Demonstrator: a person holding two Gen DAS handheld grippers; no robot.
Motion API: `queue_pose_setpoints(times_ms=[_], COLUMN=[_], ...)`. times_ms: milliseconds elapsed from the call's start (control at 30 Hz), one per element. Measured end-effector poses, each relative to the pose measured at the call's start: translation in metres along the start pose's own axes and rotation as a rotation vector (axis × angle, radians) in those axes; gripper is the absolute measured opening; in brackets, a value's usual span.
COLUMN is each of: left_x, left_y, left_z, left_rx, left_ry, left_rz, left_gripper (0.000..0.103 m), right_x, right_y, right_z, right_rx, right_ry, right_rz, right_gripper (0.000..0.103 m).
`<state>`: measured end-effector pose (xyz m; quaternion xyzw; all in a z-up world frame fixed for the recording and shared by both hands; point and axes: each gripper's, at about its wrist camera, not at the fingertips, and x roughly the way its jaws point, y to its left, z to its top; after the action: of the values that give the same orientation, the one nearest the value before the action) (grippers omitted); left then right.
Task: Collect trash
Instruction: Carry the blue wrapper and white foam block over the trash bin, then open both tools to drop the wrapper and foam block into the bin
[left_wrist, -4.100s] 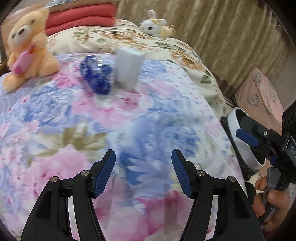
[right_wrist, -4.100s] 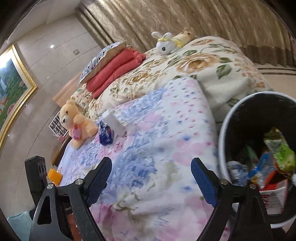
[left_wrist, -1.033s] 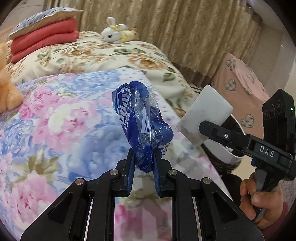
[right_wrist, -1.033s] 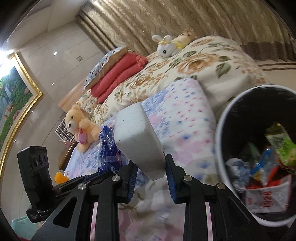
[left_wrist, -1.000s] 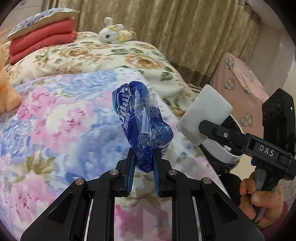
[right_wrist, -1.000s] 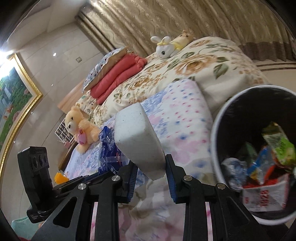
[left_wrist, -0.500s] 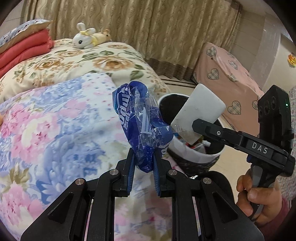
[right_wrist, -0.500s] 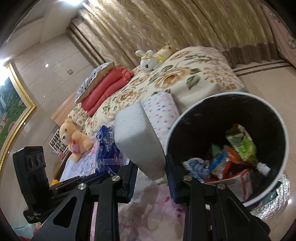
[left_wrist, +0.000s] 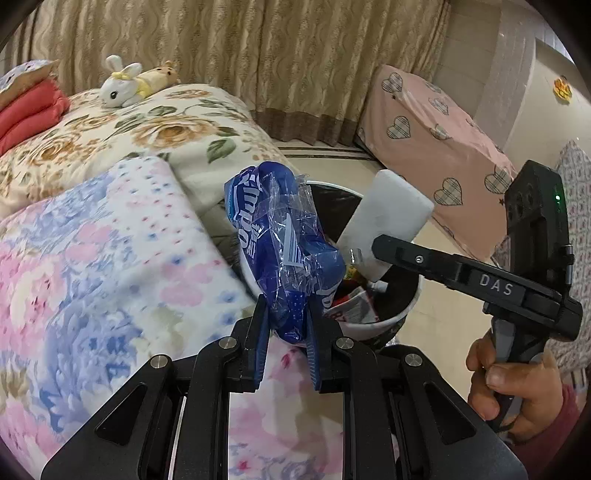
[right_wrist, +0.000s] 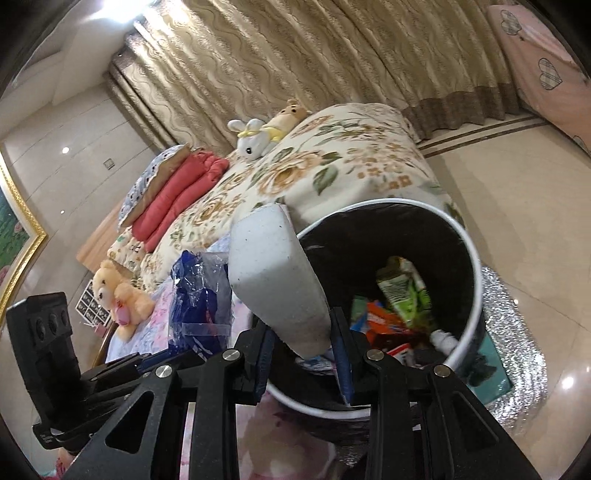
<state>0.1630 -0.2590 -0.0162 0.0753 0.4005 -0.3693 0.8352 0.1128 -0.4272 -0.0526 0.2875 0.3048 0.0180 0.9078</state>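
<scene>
Hand-held grippers tilted down over bin (right_wrist: 469, 258) (left (left_wrist: 286, 332) clamping wrapper (left_wrist: 280, 240), right (right_wrist: 301, 343) clamping foam block (right_wrist: 273, 273)).

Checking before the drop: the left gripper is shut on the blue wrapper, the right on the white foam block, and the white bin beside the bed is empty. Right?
Not quite. The bin already holds wrappers and packets, as the right wrist view shows. The rest stands: the left gripper is shut on the blue wrapper, the right gripper on the white foam block.

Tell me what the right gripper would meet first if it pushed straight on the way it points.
Probably the white-rimmed, black-lined trash bin: the right gripper, shut on the white foam block, aims into its mouth, toward the wrappers inside. Depth is unclear.
</scene>
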Motion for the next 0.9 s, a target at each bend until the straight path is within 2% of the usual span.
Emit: queue_pose_setpoints(times_ms=[467,600,767,800,833,900], left_x=[0.026,0.028,0.027,0.026,0.025,0.022], left_y=[-0.021,-0.023,-0.021,-0.021,-0.020,-0.018], left_z=[0.012,0.014,0.015,0.016,0.015,0.012], left_rx=[0.034,0.030,0.017,0.016,0.015,0.015], left_ry=[0.049,0.051,0.043,0.040,0.035,0.028], left_rz=[-0.026,-0.022,-0.022,-0.022,-0.019,-0.011], left_gripper=[0.016,0.018,0.035,0.039,0.041,0.042], right_x=[0.006,0.010,0.011,0.011,0.011,0.009], right_y=[-0.022,-0.027,-0.029,-0.029,-0.030,-0.030], right_z=[0.011,0.012,0.014,0.014,0.014,0.013], right_rx=[0.031,0.045,0.057,0.059,0.062,0.069], right_ry=[0.023,0.046,0.048,0.046,0.044,0.038], right_rz=[-0.044,-0.043,-0.043,-0.044,-0.045,-0.040], right_gripper=[0.030,0.035,0.040,0.043,0.051,0.057])
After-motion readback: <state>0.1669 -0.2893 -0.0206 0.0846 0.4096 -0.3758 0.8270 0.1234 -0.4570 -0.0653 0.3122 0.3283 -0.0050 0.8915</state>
